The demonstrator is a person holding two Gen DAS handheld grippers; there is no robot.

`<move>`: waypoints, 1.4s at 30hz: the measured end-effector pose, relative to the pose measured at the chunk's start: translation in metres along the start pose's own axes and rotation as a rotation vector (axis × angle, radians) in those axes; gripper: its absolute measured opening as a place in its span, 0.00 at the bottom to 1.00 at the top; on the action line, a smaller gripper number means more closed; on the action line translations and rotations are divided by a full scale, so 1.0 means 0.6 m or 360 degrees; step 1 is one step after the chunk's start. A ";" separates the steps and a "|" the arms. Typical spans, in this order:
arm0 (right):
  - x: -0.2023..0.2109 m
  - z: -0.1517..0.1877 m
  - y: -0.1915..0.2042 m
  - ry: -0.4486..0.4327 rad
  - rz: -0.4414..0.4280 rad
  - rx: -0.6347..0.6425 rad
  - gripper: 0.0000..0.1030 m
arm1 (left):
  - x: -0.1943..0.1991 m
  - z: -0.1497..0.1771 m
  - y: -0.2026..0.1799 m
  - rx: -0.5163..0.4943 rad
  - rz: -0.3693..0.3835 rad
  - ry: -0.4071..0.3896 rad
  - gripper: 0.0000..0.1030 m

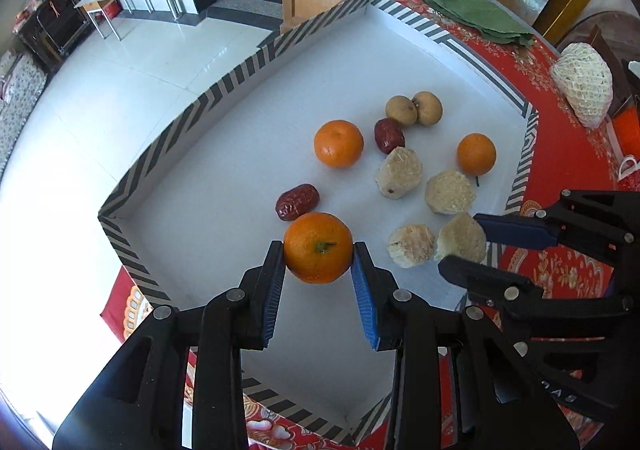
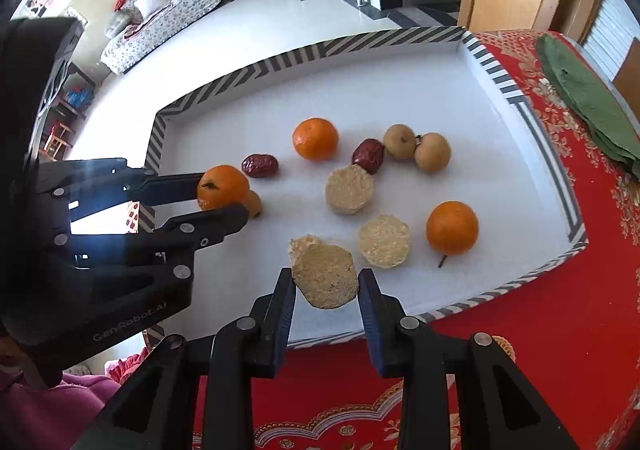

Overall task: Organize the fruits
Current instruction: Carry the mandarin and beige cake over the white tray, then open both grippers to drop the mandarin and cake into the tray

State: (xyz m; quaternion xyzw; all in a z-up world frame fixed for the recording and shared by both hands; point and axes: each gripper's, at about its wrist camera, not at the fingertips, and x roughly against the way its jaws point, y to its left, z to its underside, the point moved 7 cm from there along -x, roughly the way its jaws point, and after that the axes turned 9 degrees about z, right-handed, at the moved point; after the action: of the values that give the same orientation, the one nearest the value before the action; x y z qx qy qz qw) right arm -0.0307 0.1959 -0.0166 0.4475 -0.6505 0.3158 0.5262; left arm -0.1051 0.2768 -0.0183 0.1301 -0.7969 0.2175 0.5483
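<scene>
The left gripper (image 1: 319,255) is clenched on a tangerine (image 1: 318,247), pads pressing both its sides, the fruit lifted just above the white floor of the striped-rim tray (image 1: 168,138), near a red jujube (image 1: 297,201). The right gripper (image 2: 326,282) brackets a pale peeled chunk (image 2: 325,275); its left pad touches it, a sliver shows on the right, so whether the grip is firm I cannot tell. Further out lie two more tangerines (image 1: 339,143), a second jujube (image 1: 389,135), two brown longans (image 1: 414,109) and other pale chunks (image 1: 450,192), all scattered. This looks like the sorting step in mid-carry: next, each held piece needs setting down beside its own kind.
</scene>
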 end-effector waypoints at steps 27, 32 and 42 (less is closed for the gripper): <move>0.056 0.005 -0.042 -0.0155 0.0105 -0.0222 0.37 | 0.055 -0.052 -0.029 -0.0041 -0.0095 -0.0303 0.51; 0.094 0.002 -0.067 -0.0301 0.0142 -0.0371 0.39 | 0.089 -0.071 -0.043 -0.0087 -0.0109 -0.0401 0.51; 0.153 -0.004 -0.099 -0.0469 0.0192 -0.0550 0.47 | 0.136 -0.099 -0.081 -0.0133 -0.0048 -0.0531 0.51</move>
State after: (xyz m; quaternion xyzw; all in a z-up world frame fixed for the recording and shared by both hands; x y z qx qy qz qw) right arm 0.0205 0.1514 0.0695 0.3526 -0.7902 0.1619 0.4745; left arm -0.0648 0.2662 0.0855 0.1535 -0.8832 0.1513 0.4166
